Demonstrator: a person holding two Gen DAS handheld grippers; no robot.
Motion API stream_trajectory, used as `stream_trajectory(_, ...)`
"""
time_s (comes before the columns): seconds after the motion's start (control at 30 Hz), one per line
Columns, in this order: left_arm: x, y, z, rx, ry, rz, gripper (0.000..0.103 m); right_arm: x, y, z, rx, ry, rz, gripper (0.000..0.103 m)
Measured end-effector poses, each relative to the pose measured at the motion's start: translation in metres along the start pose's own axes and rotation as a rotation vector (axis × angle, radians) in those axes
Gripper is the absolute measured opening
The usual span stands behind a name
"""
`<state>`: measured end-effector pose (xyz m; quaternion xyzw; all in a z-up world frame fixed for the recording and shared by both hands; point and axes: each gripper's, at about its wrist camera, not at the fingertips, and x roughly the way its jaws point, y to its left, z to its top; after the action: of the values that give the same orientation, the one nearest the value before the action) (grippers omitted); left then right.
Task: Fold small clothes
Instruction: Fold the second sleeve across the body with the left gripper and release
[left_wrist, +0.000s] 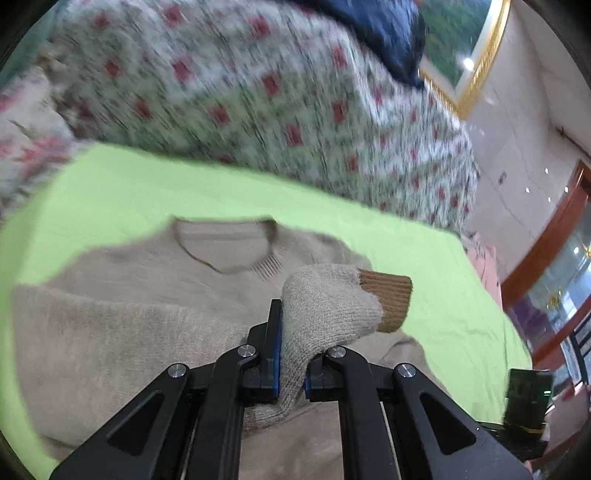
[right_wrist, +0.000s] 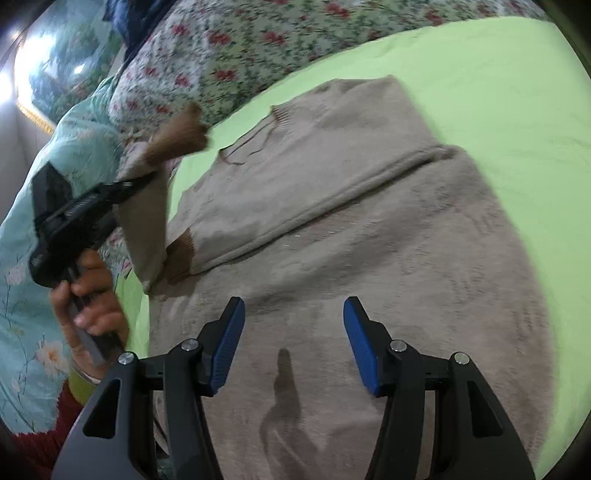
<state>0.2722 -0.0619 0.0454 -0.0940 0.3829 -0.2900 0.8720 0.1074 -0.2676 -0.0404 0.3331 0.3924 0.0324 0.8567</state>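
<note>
One bed carries everything here, covered with one bright green sheet (right_wrist: 498, 85), and at its far edge lies one flowered quilt (left_wrist: 258, 92) with red blossoms. On the green sheet lies one beige sweater (right_wrist: 369, 240), flat, with its neck opening toward the quilt side of the bed; it takes most of the middle of the sheet. One sleeve already lies folded across the chest of the sweater, its brown cuff near the left edge of the garment. The second sleeve (left_wrist: 328, 314) is lifted up from the sheet, and I hold it in my left gripper (left_wrist: 291, 354): the jaws are clenched tight on the knit just below its brown cuff (left_wrist: 388, 299), which sticks out past the fingertips. In the right wrist view I see my left hand (right_wrist: 88, 302) around the handle of that tool, at the left edge of the bed. My right gripper (right_wrist: 293, 343) hangs over the lower body of the sweater, its two blue pads (right_wrist: 229, 343) apart and grasping nothing.
</note>
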Motion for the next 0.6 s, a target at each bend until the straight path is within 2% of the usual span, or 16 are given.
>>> stream_trajectory(0.13,0.059,-0.007,-0.009,-0.012,0.092,0.012,0.008,-0.002,-0.009,-0.001,0.012,-0.001,-0.001,0.057)
stream_trajectory(0.27,0.093,-0.003,-0.021,-0.022,0.174,0.02,0.018,-0.002,-0.009,0.003,0.015,-0.009,-0.003,0.057)
stream_trajectory(0.3,0.093,-0.001,-0.025,-0.026,0.184,0.014,0.02,-0.002,-0.008,0.006,0.01,-0.014,-0.002,0.057)
stream_trajectory(0.37,0.083,-0.001,-0.033,-0.018,0.186,0.02,0.043,-0.003,-0.007,0.011,-0.001,-0.028,-0.004,0.057)
stream_trajectory(0.43,0.06,0.0,-0.049,-0.003,0.157,0.043,0.056,-0.001,-0.007,0.02,-0.013,-0.048,-0.01,0.057)
stream_trajectory(0.53,0.019,0.005,-0.066,0.002,0.106,0.071,0.067,0.004,-0.007,0.034,-0.018,-0.069,-0.006,0.057)
stream_trajectory(0.6,-0.003,0.012,-0.075,-0.011,0.08,0.122,0.069,0.012,-0.006,0.047,-0.033,-0.085,0.007,0.057)
